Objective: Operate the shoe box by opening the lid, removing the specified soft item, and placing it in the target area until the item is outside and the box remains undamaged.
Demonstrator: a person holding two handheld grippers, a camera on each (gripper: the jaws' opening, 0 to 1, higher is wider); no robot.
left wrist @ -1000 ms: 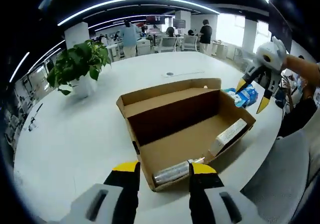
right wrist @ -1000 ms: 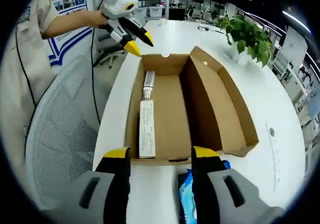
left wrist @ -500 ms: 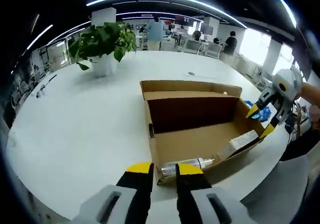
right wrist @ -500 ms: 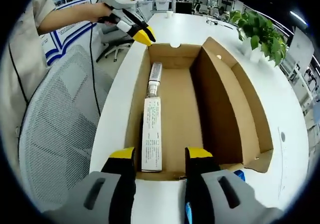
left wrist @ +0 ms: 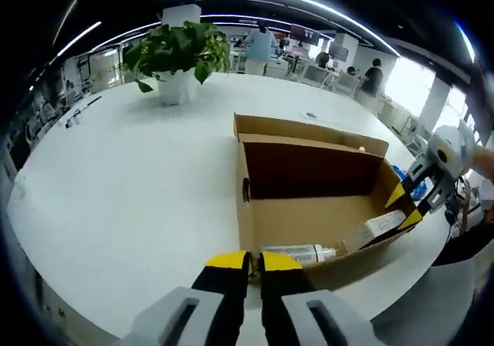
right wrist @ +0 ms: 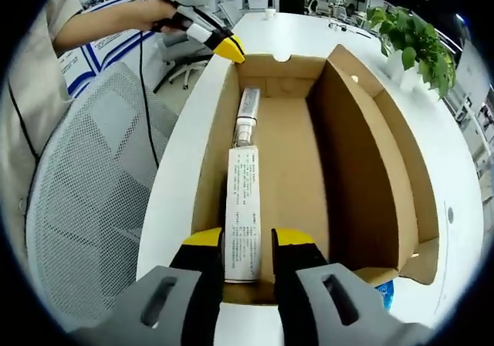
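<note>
The open cardboard shoe box (left wrist: 309, 218) (right wrist: 285, 168) lies on the white table (left wrist: 116, 184), its lid standing up along the far side. Inside lie a silver bottle (left wrist: 297, 252) (right wrist: 247, 114) and a white carton (left wrist: 374, 228) (right wrist: 242, 207). A blue soft packet (left wrist: 398, 173) (right wrist: 384, 293) lies on the table outside the box. My left gripper (left wrist: 254, 262) (right wrist: 231, 50) is shut, its tips against a corner of one end wall. My right gripper (right wrist: 248, 238) (left wrist: 404, 207) is at the other end, its jaws narrowed but open on either side of the carton's end.
A potted plant (left wrist: 179, 49) (right wrist: 417, 49) stands further back on the table. A grey mesh chair (right wrist: 93, 207) stands against the table's edge beside the box. A person's sleeve and forearm (right wrist: 100, 25) hold the left gripper. Other people and desks fill the far background.
Both grippers have moved in to the box's two ends. The left jaws went from open to shut; the right jaws narrowed around the carton's end.
</note>
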